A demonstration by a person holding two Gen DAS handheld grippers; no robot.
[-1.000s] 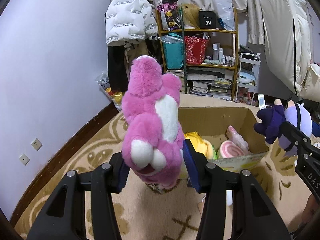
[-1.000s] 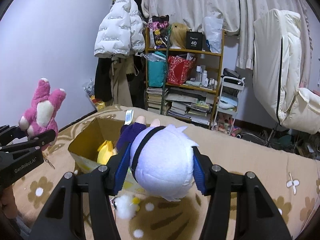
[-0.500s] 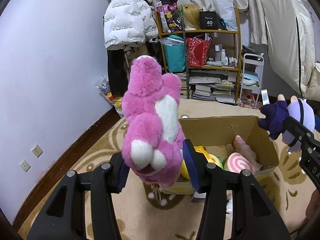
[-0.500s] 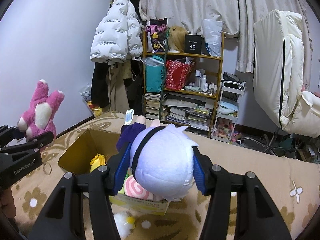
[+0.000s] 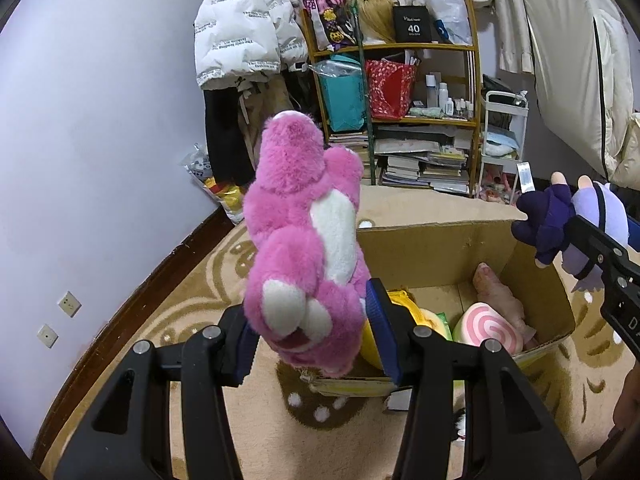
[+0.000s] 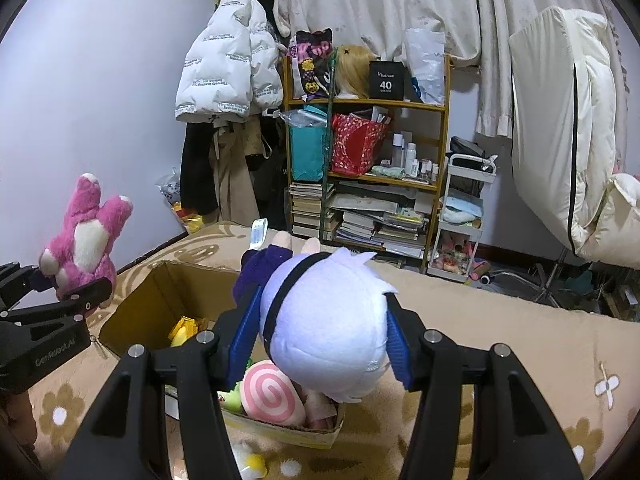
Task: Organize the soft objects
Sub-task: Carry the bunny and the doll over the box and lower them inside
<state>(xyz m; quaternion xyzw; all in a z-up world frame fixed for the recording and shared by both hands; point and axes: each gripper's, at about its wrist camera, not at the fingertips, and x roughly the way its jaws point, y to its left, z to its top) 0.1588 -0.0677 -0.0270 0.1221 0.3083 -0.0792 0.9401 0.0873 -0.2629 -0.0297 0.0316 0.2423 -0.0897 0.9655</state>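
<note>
A: Pink plush rabbit (image 5: 308, 248) clamped in the left tongs (image 5: 308, 344), both blue pads pressed into its lower body, ears standing up. It hangs over the near left corner of the cardboard box (image 5: 440, 248), not yet inside.

B: Noted. Right tongs (image 6: 320, 336)?

A: Clenched on a white-haired doll (image 6: 328, 328), pads squeezing the sides of its big head; its dark purple body points away toward the box's far wall. The doll sits above the box's near right end, clear of the contents.

B: What's in the box already?

A: Pink swirl cushion (image 5: 490, 328) at the near right end, a pale pink soft toy (image 5: 500, 300) just behind it against the right wall, a yellow plush (image 5: 404, 312) near the left end, and a scrap of green between yellow and swirl. So part of the sorting looks done.

B: Left to do?

A: Both held toys need lowering in and releasing. A small white and yellow item (image 6: 248, 458) lies on the carpet just outside the box's near wall; can't tell what it is, possibly another toy to collect.

B: Room in the box?

A: Bare cardboard floor shows toward the far wall; likely enough.
</note>
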